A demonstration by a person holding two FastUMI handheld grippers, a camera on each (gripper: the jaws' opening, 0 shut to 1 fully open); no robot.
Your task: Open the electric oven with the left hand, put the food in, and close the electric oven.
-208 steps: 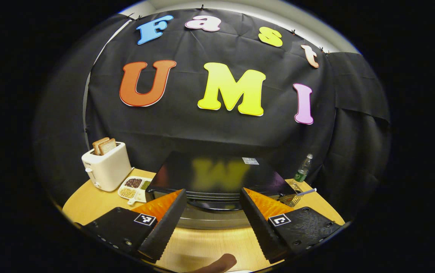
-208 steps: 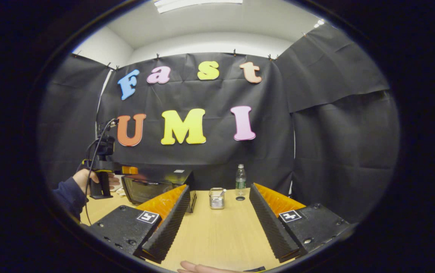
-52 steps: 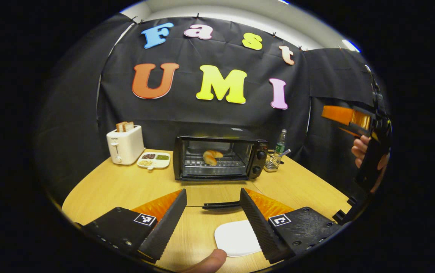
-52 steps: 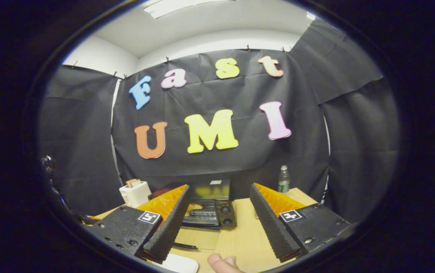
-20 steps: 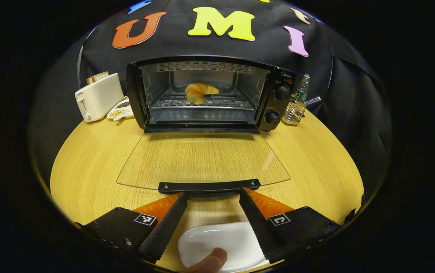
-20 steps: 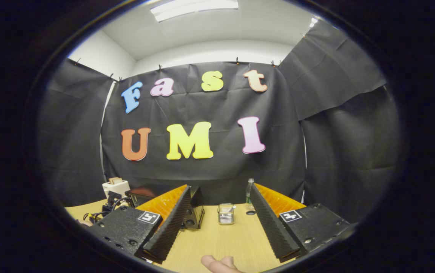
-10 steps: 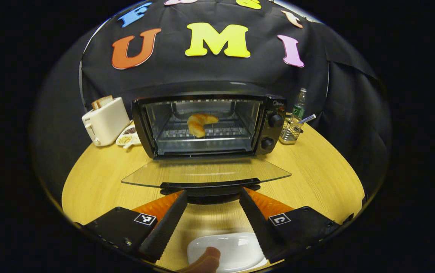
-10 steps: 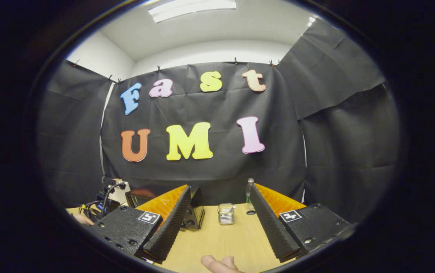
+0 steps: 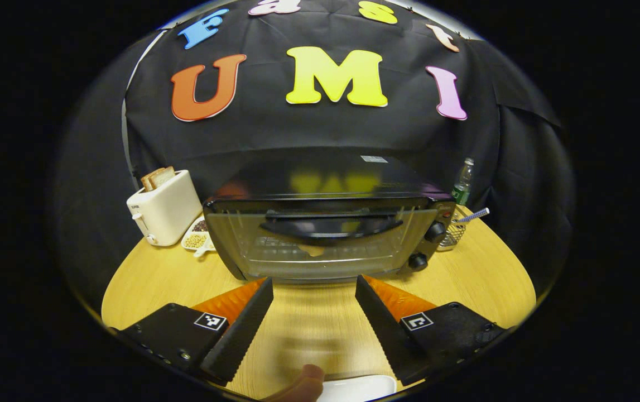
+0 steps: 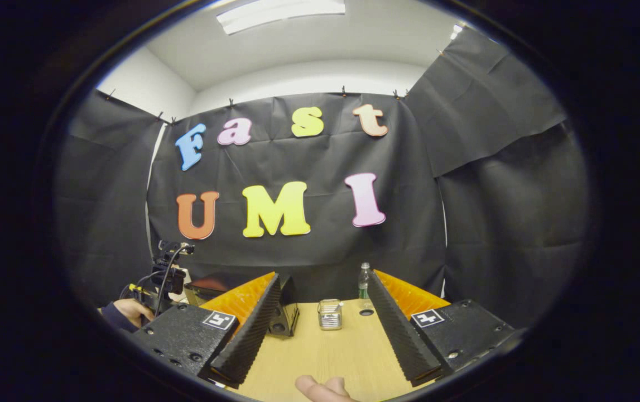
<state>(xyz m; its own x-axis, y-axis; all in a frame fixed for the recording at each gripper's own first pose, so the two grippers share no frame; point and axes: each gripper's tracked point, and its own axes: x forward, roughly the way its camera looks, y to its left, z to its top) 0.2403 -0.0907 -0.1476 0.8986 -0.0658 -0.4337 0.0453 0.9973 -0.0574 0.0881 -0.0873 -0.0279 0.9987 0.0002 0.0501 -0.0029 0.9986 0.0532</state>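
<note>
The black electric oven stands straight ahead in the left gripper view. Its glass door is up against the front, or very nearly, with the curved handle near its top. A croissant shows dimly behind the glass. My left gripper is open just in front of the door's lower edge, holding nothing. My right gripper is open over the table, off to the oven's right; the oven's corner peeks past its left finger. In that view the left gripper and a hand are far left.
A white toaster with bread and a divided dish of grains stand left of the oven. A wire basket and a bottle stand to its right. A white plate lies on the wooden table near me.
The oven door has swung up from lying flat open to standing against the front. My left gripper rose with it and now sits clear of the handle. The right gripper barely moved.
</note>
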